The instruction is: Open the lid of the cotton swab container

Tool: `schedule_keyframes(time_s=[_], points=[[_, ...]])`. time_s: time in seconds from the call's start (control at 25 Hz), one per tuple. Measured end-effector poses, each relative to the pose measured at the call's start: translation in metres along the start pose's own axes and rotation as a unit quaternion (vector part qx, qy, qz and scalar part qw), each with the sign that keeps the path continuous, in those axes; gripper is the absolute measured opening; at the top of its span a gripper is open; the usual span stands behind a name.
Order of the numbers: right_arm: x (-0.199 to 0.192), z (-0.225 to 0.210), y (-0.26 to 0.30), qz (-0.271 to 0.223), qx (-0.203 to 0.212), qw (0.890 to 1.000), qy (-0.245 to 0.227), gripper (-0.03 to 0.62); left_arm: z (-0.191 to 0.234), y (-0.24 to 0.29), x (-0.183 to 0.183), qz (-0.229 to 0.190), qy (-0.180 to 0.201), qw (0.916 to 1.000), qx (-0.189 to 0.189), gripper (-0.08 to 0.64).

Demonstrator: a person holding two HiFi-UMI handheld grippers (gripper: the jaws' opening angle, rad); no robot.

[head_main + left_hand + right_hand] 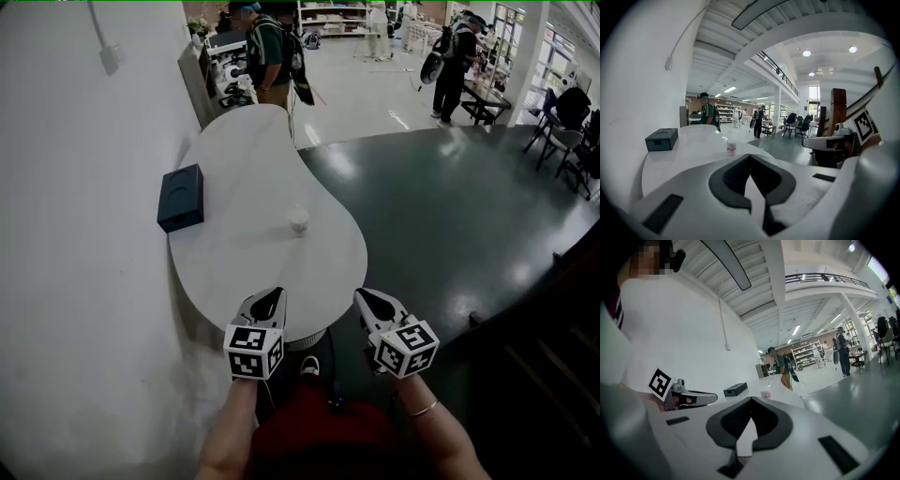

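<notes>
White table [246,169] holds one cotton swab container [298,220], one dark box [181,197] (apart).

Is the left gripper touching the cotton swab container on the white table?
Apart. In the head view, bare table lies between the left gripper and the cotton swab container; the jaws are shut on nothing.

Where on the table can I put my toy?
Bare table beyond the dark box and the cotton swab container, and from the container to the near edge. Nothing is crowded; the gap between box and container is narrowest.
</notes>
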State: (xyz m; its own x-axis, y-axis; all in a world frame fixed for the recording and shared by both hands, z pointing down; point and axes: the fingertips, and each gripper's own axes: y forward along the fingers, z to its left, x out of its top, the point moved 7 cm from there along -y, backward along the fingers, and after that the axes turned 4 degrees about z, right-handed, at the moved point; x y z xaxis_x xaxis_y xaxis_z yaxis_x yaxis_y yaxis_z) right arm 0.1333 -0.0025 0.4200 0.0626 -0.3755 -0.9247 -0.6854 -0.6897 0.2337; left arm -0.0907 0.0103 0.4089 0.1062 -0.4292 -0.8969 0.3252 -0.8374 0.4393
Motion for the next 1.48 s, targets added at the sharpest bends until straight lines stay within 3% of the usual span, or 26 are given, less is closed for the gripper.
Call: schedule_keyframes(time_s=[0.52,1.48], points=[[0.002,0.01,-0.017,0.0,-0.018,0.999,-0.033,0.015,-0.003,-0.029,-0.003,-0.024,-0.033,0.9989,0.021,0.026],[-0.003,0.024,-0.06,-0.01,-0.043,0.998,-0.041,0.015,-0.027,-0.081,-0.016,-0.043,-0.038,0.9977,0.037,0.026]])
